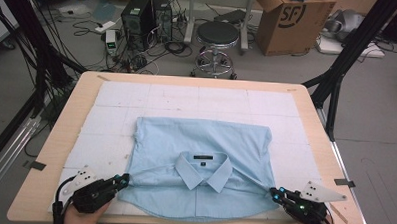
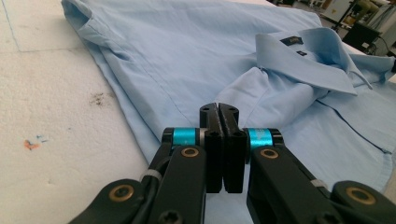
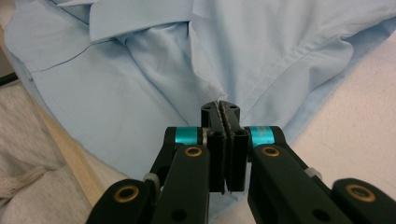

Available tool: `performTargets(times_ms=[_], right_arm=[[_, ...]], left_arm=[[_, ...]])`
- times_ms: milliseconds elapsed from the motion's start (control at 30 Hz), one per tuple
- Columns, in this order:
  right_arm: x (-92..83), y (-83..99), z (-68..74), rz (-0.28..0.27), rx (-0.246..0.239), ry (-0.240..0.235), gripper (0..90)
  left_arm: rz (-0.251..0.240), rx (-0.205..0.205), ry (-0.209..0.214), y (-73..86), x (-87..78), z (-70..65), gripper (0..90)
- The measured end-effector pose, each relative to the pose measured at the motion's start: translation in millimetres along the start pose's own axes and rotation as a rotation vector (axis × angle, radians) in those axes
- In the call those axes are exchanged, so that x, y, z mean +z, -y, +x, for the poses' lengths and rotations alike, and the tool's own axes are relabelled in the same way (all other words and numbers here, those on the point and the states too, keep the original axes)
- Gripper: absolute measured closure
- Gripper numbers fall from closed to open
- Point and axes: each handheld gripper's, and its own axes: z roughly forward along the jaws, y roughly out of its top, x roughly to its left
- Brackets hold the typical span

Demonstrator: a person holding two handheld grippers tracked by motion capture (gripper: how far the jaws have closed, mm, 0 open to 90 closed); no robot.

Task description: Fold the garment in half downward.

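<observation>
Both claws, left claw (image 1: 125, 178) and right claw (image 1: 273, 192), pinch the blue shirt (image 1: 205, 137) on the white-padded counter (image 1: 116, 104); a stool (image 1: 217, 35) stands well beyond.

1. Surface (image 1: 55, 137): wooden top, covered by a white padded mat (image 1: 116, 104).
2. Floor beyond the surface: round black stool (image 1: 217, 33), two computer towers (image 1: 146, 15), cardboard box (image 1: 289, 22), loose cables (image 1: 89, 25).

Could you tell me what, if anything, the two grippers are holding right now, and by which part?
Both hold the light blue shirt. The left gripper is shut on its left edge, the right gripper on its right edge, each level with the collar.
</observation>
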Motion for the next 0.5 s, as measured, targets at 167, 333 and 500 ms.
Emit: performTargets(times_ms=[167, 333, 500], right_arm=[[0.2, -1.1, -0.1, -0.025, 0.005, 0.012, 64.9], [1.9, -7.4, -5.7, -0.043, 0.073, 0.006, 38.4], [5.4, -23.3, -11.1, -0.082, 0.084, 0.002, 17.4]], left_arm=[[-0.051, -0.019, 0.005, -3.0, 2.0, 3.0, 59.9], [-0.125, 0.055, -0.012, -16.9, 7.2, 1.1, 28.8], [-0.159, 0.108, -0.002, -33.8, 20.5, 0.1, 3.5]])
